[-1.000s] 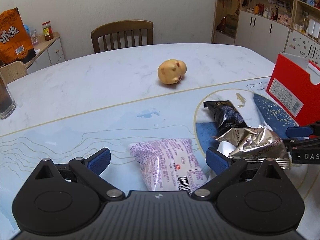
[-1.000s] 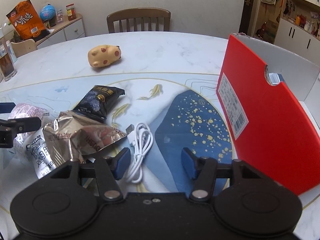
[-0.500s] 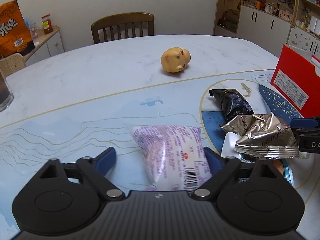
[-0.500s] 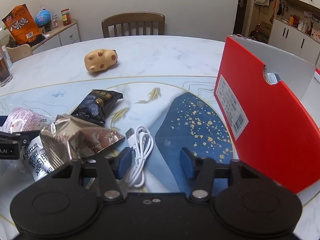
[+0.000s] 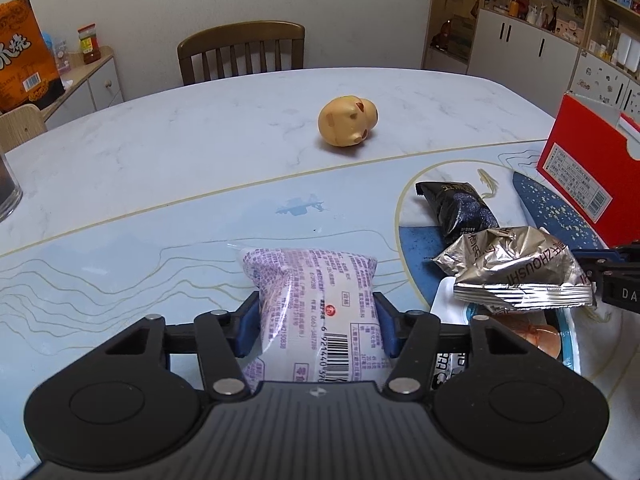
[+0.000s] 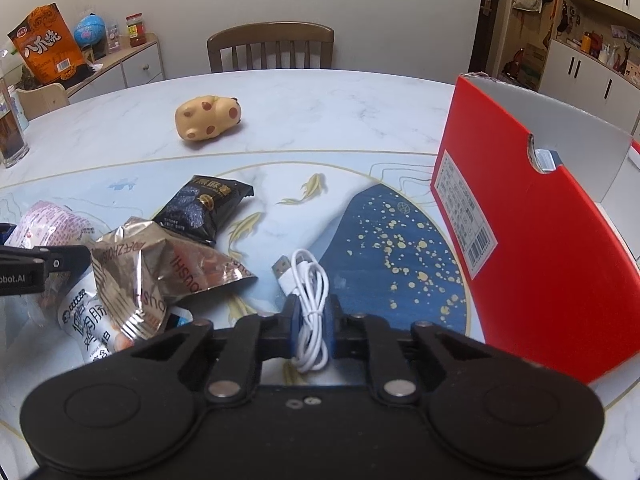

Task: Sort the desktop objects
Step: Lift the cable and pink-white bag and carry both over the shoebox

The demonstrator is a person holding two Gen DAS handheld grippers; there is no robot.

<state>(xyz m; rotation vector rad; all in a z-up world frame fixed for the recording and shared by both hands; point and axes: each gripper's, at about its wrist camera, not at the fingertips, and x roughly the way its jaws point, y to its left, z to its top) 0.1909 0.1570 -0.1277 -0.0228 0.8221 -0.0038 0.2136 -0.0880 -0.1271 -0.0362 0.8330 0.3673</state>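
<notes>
Through my left wrist camera I see my left gripper [image 5: 316, 330] low over a marble-patterned table [image 5: 200, 152], its jaws closing with the blue pads pressed against both sides of a purple-and-white snack packet [image 5: 316, 300] that lies flat on the table with its barcode facing up. Just to the right of that packet sits a crumpled silver foil bag [image 5: 520, 272], which rests partly on a white packet [image 6: 86, 316]. Behind the silver bag lies a small black snack pouch [image 5: 460, 208]. Farther back, on its own and well apart from the rest, a yellow pig-shaped toy [image 5: 348, 122] lies on its side. Through my right wrist camera I see my right gripper [image 6: 311, 328] pressed together on a coiled white USB cable [image 6: 308, 292], the pads pinching the bundle near its middle while its plug end points away toward the black pouch. Beside that gripper on the right stands an open red box [image 6: 540, 248] with a white inside. A wooden chair [image 6: 272, 46] stands at the far edge of the table.
</notes>
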